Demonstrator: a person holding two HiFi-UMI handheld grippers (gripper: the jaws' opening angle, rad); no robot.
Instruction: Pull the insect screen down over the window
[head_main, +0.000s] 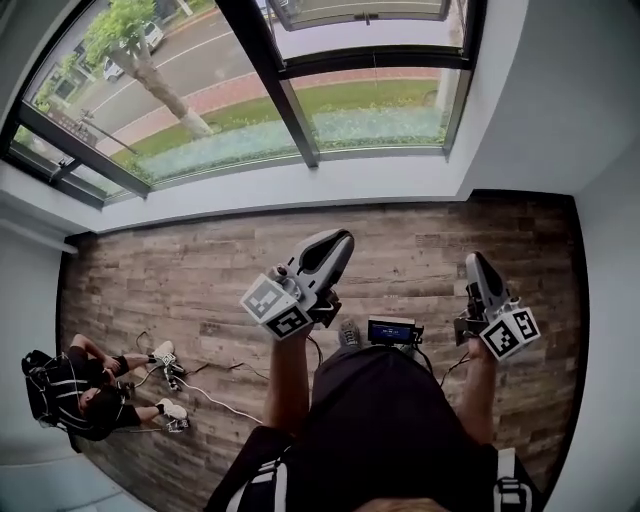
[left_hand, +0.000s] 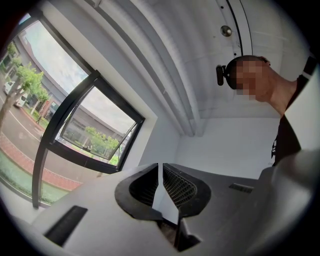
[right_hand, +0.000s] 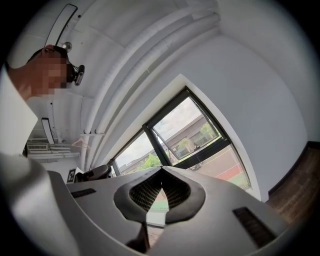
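Observation:
The window with its black frame fills the top of the head view, with street and grass behind the glass. No insect screen can be made out over it. My left gripper is held in front of my body over the wooden floor, well short of the window, jaws shut with nothing between them. My right gripper hangs at the right, also away from the window, jaws shut and empty. Both gripper views point upward at the white ceiling and catch the window from the side.
A person sits on the wooden floor at the left, with cables trailing beside them. A small dark device lies on the floor near my feet. White walls close in on both sides.

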